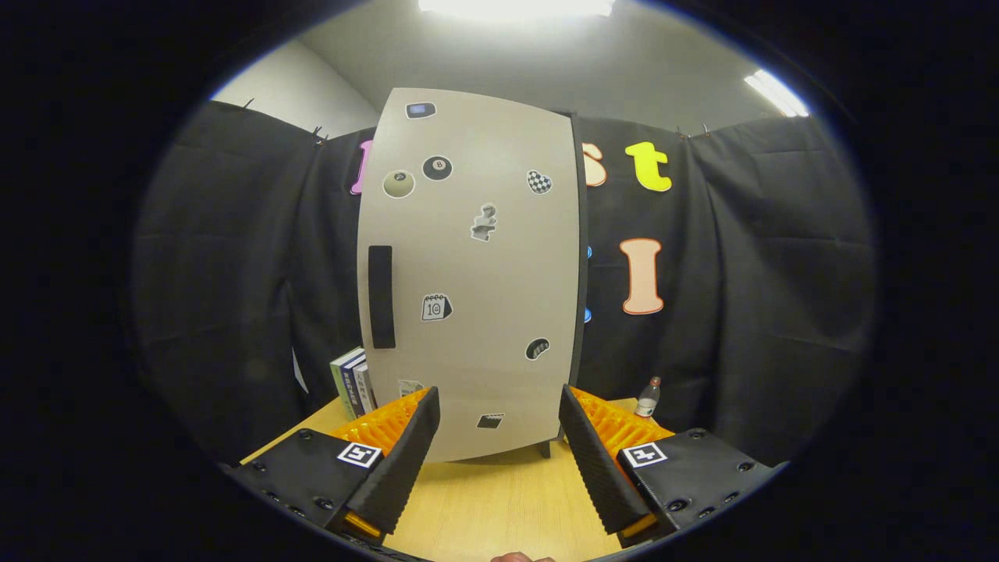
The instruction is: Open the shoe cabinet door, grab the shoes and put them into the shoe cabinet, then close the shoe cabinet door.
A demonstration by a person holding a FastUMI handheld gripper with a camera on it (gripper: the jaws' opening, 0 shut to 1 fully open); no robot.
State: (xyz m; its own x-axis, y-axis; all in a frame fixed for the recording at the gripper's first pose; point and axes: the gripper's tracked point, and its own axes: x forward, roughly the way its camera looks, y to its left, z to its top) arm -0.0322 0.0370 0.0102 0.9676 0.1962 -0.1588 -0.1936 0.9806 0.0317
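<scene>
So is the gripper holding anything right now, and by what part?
Nothing is held. The gripper is open, its fingers apart, with the closed cabinet door just ahead of them.

the shoe cabinet (476, 273) stands upright on the wooden table just ahead of the spread jaws, rising well above them. its pale beige door (499, 367) is closed and dotted with small stickers. a dark vertical handle (381, 297) sits near the door's left edge, above the left jaw.
</scene>
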